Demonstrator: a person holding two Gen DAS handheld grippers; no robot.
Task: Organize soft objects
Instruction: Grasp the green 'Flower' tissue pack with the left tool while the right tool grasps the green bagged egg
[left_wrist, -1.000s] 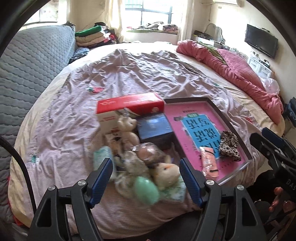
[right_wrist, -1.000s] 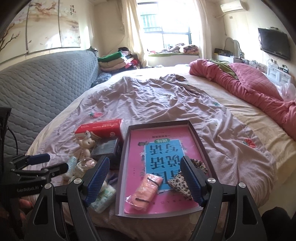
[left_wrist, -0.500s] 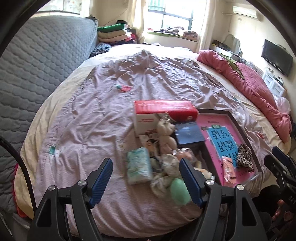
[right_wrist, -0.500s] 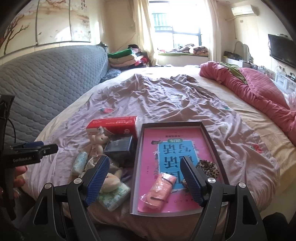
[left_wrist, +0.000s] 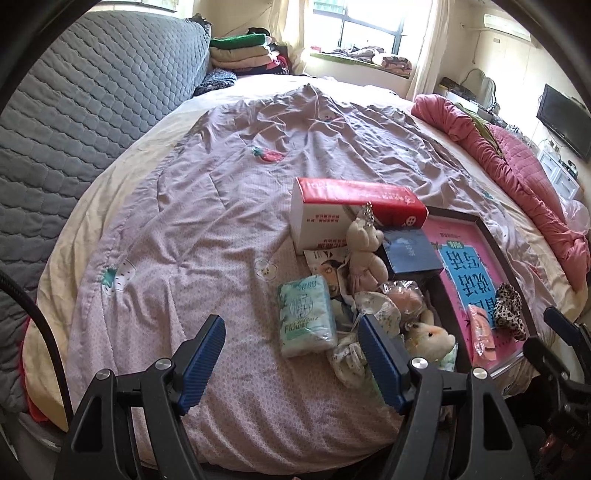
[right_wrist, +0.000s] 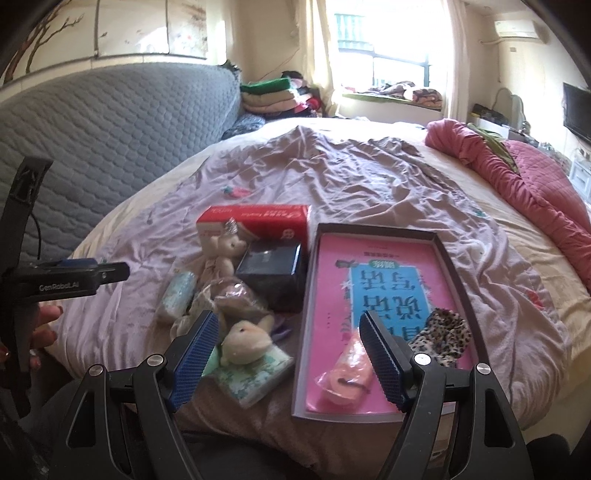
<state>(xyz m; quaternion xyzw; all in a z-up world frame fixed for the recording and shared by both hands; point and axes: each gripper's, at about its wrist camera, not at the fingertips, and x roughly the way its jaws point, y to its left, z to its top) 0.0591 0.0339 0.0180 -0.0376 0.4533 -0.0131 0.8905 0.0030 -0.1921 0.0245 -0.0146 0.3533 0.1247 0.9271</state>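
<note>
Both views have slid since a second ago: in the left wrist view the pile sits further right and lower, so the left tongs (left_wrist: 291, 354) now frame mostly bare bedspread (left_wrist: 207, 229), and the right wrist view has closed in on the tray (right_wrist: 448, 266). Both pairs of tongs are released and carry nothing.

Going left to right in the left view, the soft things lie in a loose heap at lower centre: a pale green tissue pack (left_wrist: 306, 317) lying flat, a small cream bear (left_wrist: 365, 243) propped against the red tissue box (left_wrist: 354, 206), crinkly clear bags, then a cream plush animal (left_wrist: 430, 338) beside the tray's near wall. In the tray's lower right lie a pink pouch (right_wrist: 349, 373) and a leopard-print scrunchie (right_wrist: 441, 336).

Judging by the task, a grasp comes next. The right tongs (right_wrist: 288, 360) would do well to drop squarely over the plush animal's body, clear of the bags, and squeeze gently since it will squash.
</note>
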